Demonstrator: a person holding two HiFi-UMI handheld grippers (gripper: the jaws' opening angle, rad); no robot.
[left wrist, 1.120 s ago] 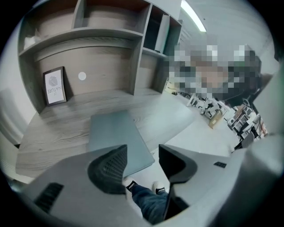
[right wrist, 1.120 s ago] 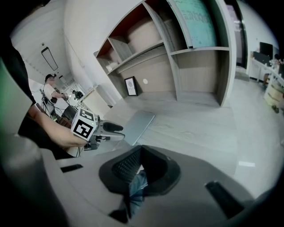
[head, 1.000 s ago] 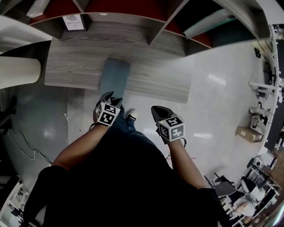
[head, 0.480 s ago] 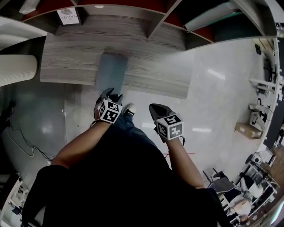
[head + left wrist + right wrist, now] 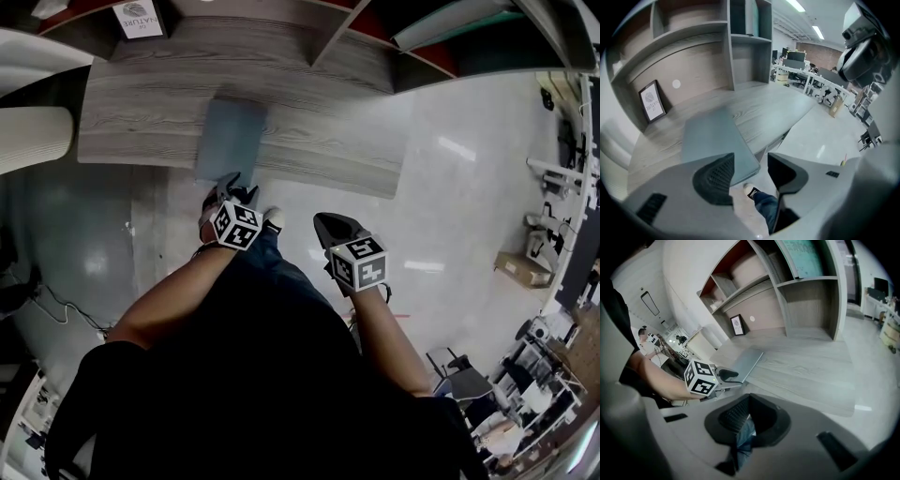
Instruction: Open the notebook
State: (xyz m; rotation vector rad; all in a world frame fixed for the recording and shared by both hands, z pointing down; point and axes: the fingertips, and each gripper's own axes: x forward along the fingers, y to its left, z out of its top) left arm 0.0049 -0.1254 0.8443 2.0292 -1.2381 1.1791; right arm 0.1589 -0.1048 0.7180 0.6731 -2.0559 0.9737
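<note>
Grey wood-grain desk [image 5: 309, 131]: closed grey-blue notebook [image 5: 230, 139] lay flat at its front edge, left of middle. You held the left gripper [image 5: 229, 190] just before that edge, jaws apart, empty; right gripper [image 5: 328, 225] off the desk, jaws together.

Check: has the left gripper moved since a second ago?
Yes. The left gripper advanced toward the desk, now reaching the near edge of the notebook.
</note>
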